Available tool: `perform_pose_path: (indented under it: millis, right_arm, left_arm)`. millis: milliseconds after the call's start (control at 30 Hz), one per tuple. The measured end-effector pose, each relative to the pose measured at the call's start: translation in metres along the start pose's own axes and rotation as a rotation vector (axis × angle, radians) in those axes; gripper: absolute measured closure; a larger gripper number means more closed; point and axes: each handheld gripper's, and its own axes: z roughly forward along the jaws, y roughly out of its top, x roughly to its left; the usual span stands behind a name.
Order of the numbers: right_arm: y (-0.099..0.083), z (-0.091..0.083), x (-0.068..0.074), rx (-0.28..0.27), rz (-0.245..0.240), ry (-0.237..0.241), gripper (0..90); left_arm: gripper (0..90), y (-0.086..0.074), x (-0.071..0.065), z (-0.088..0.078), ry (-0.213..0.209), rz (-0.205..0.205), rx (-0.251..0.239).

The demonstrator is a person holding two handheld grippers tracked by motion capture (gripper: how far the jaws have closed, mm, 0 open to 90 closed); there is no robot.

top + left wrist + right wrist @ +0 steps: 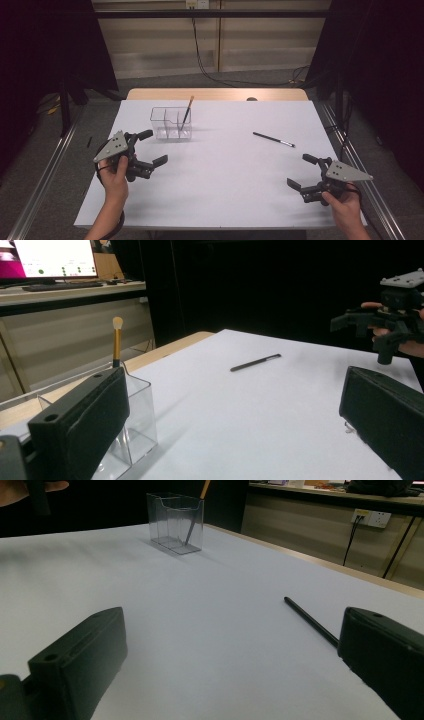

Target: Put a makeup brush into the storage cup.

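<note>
The white counter (215, 170) holds a clear box (171, 123) with one brush (187, 113) standing in it. Both tongs, left (151, 148) and right (303, 171), are open and hold nothing. A black pen (273, 139) lies flat, slanting, closer to the right tongs, just ahead. Its tip is hard to see.

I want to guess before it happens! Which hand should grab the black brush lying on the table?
Probably the right gripper. The black brush lies on the white table on its side, just ahead of its open jaws. The left gripper sits across the table, beside the clear holder.
</note>
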Motion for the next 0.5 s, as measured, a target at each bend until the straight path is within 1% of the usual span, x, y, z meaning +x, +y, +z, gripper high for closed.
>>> perform_pose_path:
  millis: [67, 100, 133, 200, 300, 367, 500]
  right_arm:
    - [0.0, 0.0, 0.0, -0.001, 0.002, -0.001, 0.0]
    - [0.0, 0.0, 0.0, -0.001, 0.001, -0.002, 0.0]
    - [0.0, 0.0, 0.0, 0.0, 0.001, -0.001, 0.0]
    - [0.0, 0.0, 0.0, 0.0, 0.002, -0.002, 0.0]
    - [0.0, 0.001, 0.0, -0.003, 0.001, -0.001, 0.0]
    - [0.001, 0.001, -0.001, -0.002, -0.001, 0.002, 0.0]
    - [0.001, 0.003, -0.001, -0.003, 0.0, 0.006, 0.0]
  left_arm:
    - [0.0, -0.001, -0.001, -0.003, 0.0, -0.001, 0.004]
    - [0.0, -0.003, -0.001, -0.004, -0.005, -0.006, 0.001]
    - [0.0, -0.004, -0.001, -0.005, -0.002, -0.008, -0.003]
    - [0.0, -0.005, -0.002, -0.008, 0.004, -0.005, 0.005]
    - [0.0, -0.006, -0.003, -0.013, -0.001, 0.001, 0.006]
    - [0.0, -0.007, -0.004, -0.016, -0.002, -0.009, -0.002]
    - [0.0, -0.01, -0.005, -0.02, 0.004, -0.008, 0.013]
